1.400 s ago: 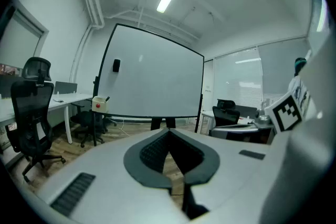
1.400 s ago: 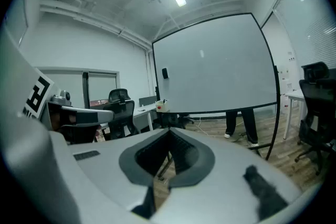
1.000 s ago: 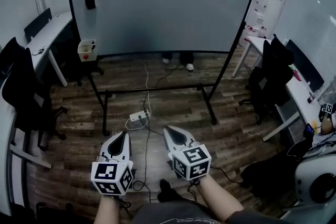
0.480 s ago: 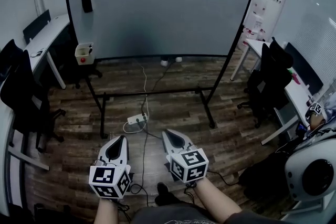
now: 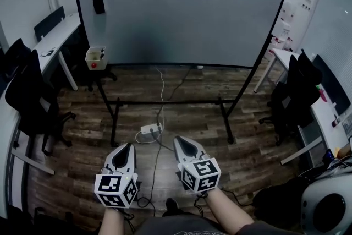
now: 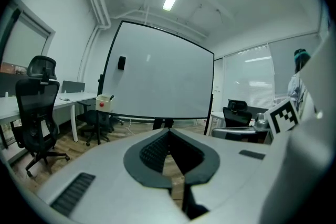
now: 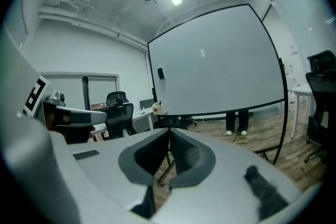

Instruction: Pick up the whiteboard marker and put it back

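A large whiteboard (image 5: 181,5) on a black wheeled stand fills the far side of the head view. A black eraser (image 5: 99,3) sticks to its left part. A small cream box (image 5: 95,57) with a red dot hangs at its lower left corner; in the left gripper view a dark pen-like thing (image 6: 111,97) pokes out of that box (image 6: 104,103). I cannot tell whether it is the marker. My left gripper (image 5: 125,147) and right gripper (image 5: 180,140) hover side by side low over the floor, well short of the board. Both are shut and empty, as their own views show (image 6: 168,130) (image 7: 169,130).
A white power strip (image 5: 149,129) with cables lies on the wooden floor between me and the stand's base bar (image 5: 165,102). Black office chairs stand at the left (image 5: 27,102) and right (image 5: 297,96), beside desks (image 5: 52,36). A person's legs (image 7: 236,122) show behind the board.
The whole view has shifted: the whiteboard now sits nearer and further right in the picture. Both grippers have moved along together, still shut and side by side.
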### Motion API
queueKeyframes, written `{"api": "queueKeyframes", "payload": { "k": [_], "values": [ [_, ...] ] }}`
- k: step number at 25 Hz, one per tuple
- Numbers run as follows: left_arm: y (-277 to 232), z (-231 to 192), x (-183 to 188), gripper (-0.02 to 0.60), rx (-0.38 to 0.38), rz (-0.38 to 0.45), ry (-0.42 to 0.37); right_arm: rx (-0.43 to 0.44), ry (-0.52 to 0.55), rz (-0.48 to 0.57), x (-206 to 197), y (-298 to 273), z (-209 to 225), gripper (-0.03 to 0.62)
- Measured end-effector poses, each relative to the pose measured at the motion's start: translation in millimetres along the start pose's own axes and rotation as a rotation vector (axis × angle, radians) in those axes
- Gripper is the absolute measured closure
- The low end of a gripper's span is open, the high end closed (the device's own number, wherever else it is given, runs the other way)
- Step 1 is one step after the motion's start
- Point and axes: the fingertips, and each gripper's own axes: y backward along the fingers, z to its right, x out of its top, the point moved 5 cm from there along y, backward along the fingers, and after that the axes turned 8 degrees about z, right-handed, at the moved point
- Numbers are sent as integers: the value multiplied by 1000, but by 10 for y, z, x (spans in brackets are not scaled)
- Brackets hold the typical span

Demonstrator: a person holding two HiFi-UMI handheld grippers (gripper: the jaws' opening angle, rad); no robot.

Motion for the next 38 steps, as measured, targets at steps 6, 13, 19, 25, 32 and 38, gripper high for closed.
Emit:
{"api": "queueKeyframes", "payload": {
  "k": [6, 13, 19, 25, 32, 38],
  "values": [
    [-224, -50, -11, 568, 51, -6, -5, 42, -32, 6, 31, -268, 223, 569],
    [-320, -134, 50, 568, 125, 24, -17, 58, -61, -27, -27, -442, 341, 569],
    [-478, -287, 147, 568, 150, 39, -22, 94, -52, -28, 41, -695, 339, 569],
    [-663, -574, 138, 568, 153, 38, -10, 120, -4, -46, 59, -1004, 280, 569],
    [-909, -1112, 219, 568, 180, 62, 11, 120, -5, -29, 139, -1554, 198, 569],
    [-1160, -1631, 274, 568, 194, 56, 11, 131, -15, -37, 103, -2149, 45, 569]
  ]
}}
